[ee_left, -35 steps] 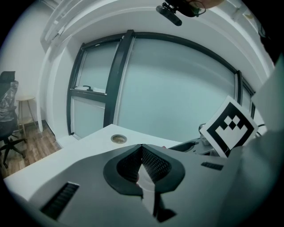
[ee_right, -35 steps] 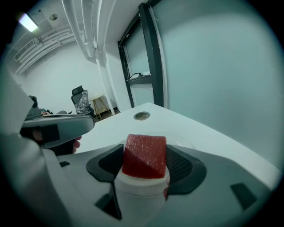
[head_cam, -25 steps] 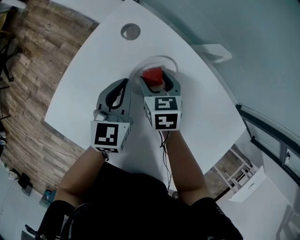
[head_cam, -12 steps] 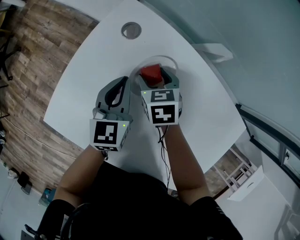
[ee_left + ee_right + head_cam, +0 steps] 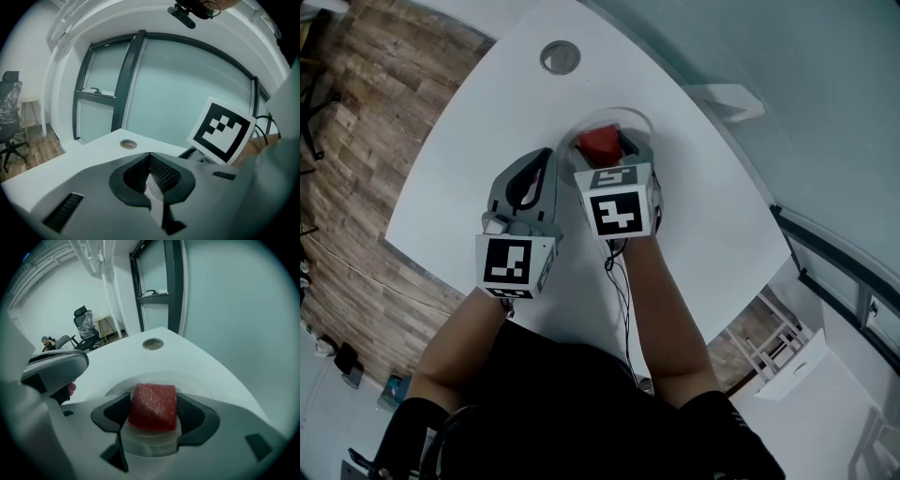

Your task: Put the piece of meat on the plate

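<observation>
Right gripper (image 5: 153, 417) clamps the piece of meat (image 5: 153, 401), seemingly just over the plate (image 5: 199, 381); left gripper (image 5: 150, 177) closed, empty, beside it.

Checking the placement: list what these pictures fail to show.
Whether the piece of meat touches the plate: its underside sits behind the right tool in the right gripper view.
The plate's near half: head view, covered by that tool.
The table under the left tool: left gripper view, blocked by its body.
</observation>
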